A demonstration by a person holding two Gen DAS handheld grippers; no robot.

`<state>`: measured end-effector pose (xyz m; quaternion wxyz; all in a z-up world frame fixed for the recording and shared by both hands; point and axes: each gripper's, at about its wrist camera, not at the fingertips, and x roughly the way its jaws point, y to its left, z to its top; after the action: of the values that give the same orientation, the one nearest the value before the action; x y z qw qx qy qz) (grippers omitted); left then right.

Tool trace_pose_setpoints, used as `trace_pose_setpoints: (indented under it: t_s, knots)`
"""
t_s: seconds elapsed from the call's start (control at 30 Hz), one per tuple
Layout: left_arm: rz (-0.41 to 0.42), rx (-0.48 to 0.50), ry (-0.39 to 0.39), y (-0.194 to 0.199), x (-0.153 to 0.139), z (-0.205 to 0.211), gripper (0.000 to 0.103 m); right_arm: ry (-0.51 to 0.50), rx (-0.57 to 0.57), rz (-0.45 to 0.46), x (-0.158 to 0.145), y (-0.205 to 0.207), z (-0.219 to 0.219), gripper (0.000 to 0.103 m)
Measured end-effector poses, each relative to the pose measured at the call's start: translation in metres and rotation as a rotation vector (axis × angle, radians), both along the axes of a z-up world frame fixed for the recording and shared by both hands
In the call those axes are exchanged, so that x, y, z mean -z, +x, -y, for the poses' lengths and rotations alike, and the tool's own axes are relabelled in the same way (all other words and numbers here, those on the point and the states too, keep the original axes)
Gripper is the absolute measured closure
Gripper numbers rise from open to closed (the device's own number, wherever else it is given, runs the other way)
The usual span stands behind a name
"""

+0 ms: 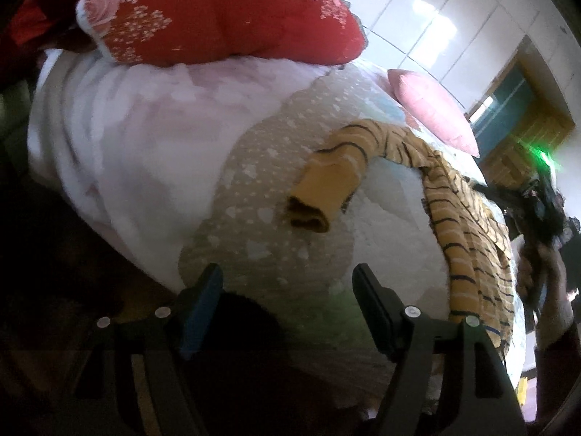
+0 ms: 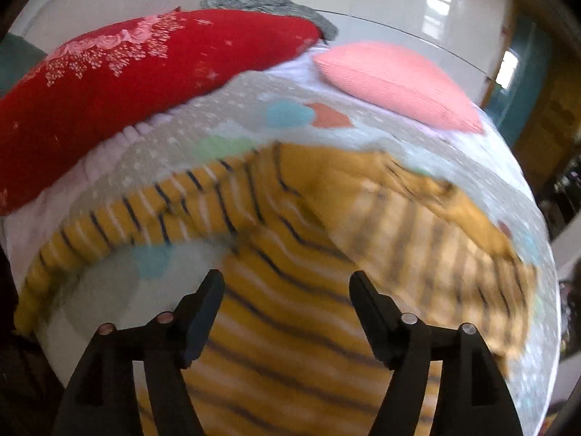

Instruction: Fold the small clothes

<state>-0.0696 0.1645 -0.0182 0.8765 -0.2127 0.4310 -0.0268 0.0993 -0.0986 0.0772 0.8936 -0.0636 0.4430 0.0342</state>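
Right wrist view: striped mustard garment (image 2: 290,261) fills the lower middle of the frame, spread on a patterned bedspread (image 2: 232,116). One sleeve (image 2: 120,210) trails to the left of frame. Picture is smeared, so the fabric edges are hard to place. Right gripper (image 2: 287,287) hangs over the garment's body with jaws wide and nothing between them; whether the tips touch cloth I cannot tell.

Left wrist view: left gripper (image 1: 288,283) at bottom centre, jaws wide, empty, over bare bedspread. The sleeve's plain cuff (image 1: 319,196) lies mid-frame, well apart from the tips; the body runs down the right side of frame toward the bed's edge. Red floral pillow (image 1: 218,11) upper left, pink cushion (image 1: 432,109) upper right, pale fluffy blanket (image 1: 120,138) at left.

Risks, as judgement:
- Garment sits close to the bed edge at right of frame. A pull that way could drag it off.
- Soft, humped bedding gives under pressure. Jaws closing low may pinch bedspread along with knit, and the fold would lift the cover too.
- Knit is thick and limp. A pinch of one layer only may leave the underside behind and bunch the fold.
- Sleeve lies curved, not flat; folding it as it lies would set a twist.
- Left gripper is far from the cuff, and a fast reach through blur could miss it.
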Motion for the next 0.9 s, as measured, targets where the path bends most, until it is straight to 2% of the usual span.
trace_pose_setpoints:
  t_s: [0.17, 0.3, 0.33, 0.43, 0.53, 0.6, 0.67, 0.7, 0.77, 0.9]
  knots:
    - [0.005, -0.003, 0.039, 0.007, -0.001, 0.002, 0.03, -0.041, 0.085, -0.072, 0.022, -0.042, 0.047, 0.023]
    - [0.032, 0.041, 0.124, 0.027, -0.01, 0.015, 0.029, 0.1, 0.163, -0.19, 0.058, -0.057, 0.083, 0.019]
    - [0.041, 0.059, 0.151, 0.035, -0.012, 0.021, 0.027, 0.143, 0.176, -0.208, 0.065, -0.059, 0.089, 0.015]
    - [0.064, 0.111, 0.214, 0.06, -0.015, 0.036, 0.026, 0.252, 0.199, -0.133, 0.069, -0.072, 0.099, 0.002]
    - [0.037, 0.145, 0.267, 0.088, -0.006, 0.045, 0.026, 0.284, 0.225, -0.099, 0.071, -0.077, 0.099, 0.0]
    - [-0.003, 0.158, 0.294, 0.104, 0.003, 0.048, 0.039, 0.255, 0.243, -0.085, 0.072, -0.08, 0.093, 0.0]
    - [-0.011, 0.17, 0.327, 0.114, 0.001, 0.047, 0.079, 0.174, 0.227, -0.096, 0.075, -0.078, 0.082, 0.0]
    - [-0.022, 0.177, 0.315, 0.119, -0.003, 0.044, 0.089, 0.134, 0.221, -0.098, 0.076, -0.078, 0.077, 0.0]
    - [-0.035, 0.151, 0.242, 0.133, -0.017, 0.023, 0.089, 0.096, 0.222, -0.092, 0.077, -0.077, 0.071, 0.0]
    - [-0.005, -0.091, 0.043, 0.157, -0.062, -0.056, 0.086, 0.126, 0.243, -0.076, 0.078, -0.077, 0.076, 0.0]
